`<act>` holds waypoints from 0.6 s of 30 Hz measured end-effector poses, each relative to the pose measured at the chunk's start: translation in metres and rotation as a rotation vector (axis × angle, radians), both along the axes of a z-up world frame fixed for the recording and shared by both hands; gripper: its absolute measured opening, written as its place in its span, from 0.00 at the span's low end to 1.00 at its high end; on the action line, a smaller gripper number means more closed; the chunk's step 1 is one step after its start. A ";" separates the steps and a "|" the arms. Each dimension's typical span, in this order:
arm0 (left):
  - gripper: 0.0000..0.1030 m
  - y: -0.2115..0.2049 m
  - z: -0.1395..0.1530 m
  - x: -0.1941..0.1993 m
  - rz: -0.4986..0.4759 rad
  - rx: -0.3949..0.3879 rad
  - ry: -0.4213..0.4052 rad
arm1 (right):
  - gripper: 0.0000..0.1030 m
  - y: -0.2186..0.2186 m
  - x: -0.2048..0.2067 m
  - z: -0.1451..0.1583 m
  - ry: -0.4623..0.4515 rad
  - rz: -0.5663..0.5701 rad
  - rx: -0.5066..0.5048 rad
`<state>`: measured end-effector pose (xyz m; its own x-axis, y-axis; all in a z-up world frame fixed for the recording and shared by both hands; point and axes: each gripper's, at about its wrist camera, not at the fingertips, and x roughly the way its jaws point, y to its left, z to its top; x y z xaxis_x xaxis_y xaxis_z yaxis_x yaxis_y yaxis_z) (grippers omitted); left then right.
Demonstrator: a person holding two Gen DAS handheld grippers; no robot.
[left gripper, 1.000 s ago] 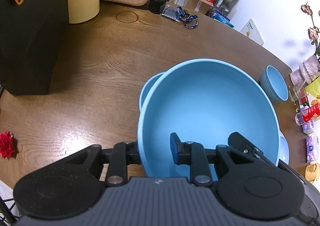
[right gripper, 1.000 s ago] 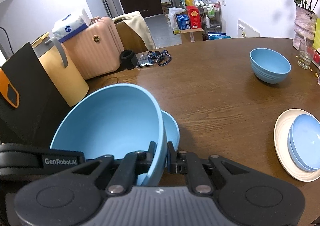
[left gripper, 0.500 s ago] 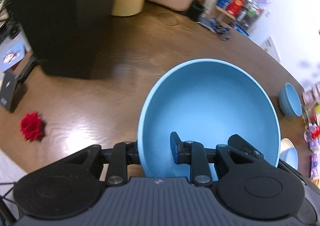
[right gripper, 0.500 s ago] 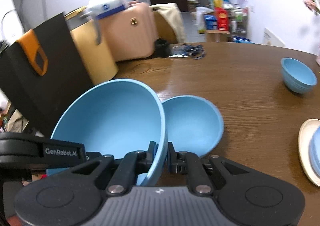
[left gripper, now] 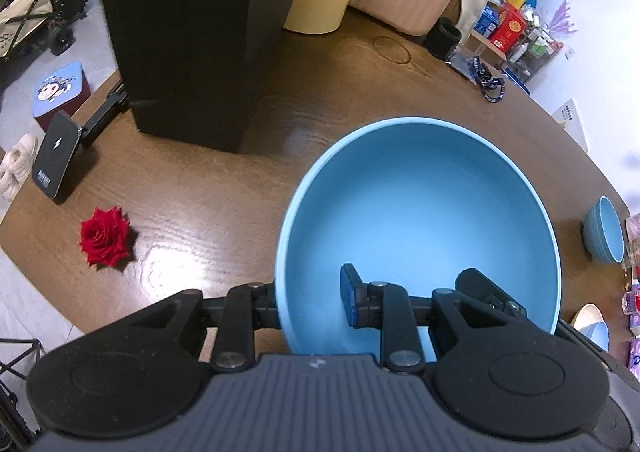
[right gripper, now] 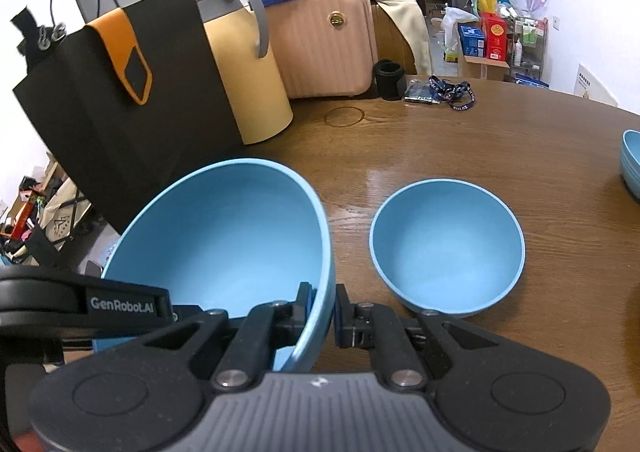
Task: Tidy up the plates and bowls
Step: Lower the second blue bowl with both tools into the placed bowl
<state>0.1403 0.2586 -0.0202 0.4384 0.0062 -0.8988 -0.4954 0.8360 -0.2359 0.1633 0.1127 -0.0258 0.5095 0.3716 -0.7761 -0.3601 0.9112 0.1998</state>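
Note:
Both grippers are shut on the rim of one large blue bowl [left gripper: 420, 212], held above the brown table. My left gripper [left gripper: 310, 298] pinches its near left rim. My right gripper [right gripper: 322, 310] pinches the right rim of the same large bowl [right gripper: 224, 244]. A medium blue bowl [right gripper: 446, 244] sits on the table just right of it. A stack of small blue bowls [left gripper: 604, 230] stands at the far right and shows at the right edge of the right wrist view [right gripper: 632, 160]. A cream plate with a blue dish [left gripper: 590, 324] peeks out beside the large bowl.
A black paper bag [right gripper: 128, 100], a yellow bin [right gripper: 248, 80] and a pink suitcase [right gripper: 324, 40] stand along the table's back left. A red rose [left gripper: 105, 236] and a power bank [left gripper: 56, 154] lie near the left table edge. A lanyard [right gripper: 452, 90] lies at the back.
The large bowl has been lifted and carried left with both grippers on it. The medium bowl that sat under it now stands uncovered on the table to its right.

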 end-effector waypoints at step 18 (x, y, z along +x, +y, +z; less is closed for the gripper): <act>0.25 -0.060 -0.020 0.116 -0.312 0.012 0.013 | 0.10 -0.060 0.064 -0.021 0.004 -0.325 0.018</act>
<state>0.2559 0.1982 -0.0399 0.4093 -0.1165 -0.9049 -0.2175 0.9508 -0.2208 0.2274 0.0522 -0.0471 0.6010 0.2035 -0.7729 -0.0505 0.9748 0.2174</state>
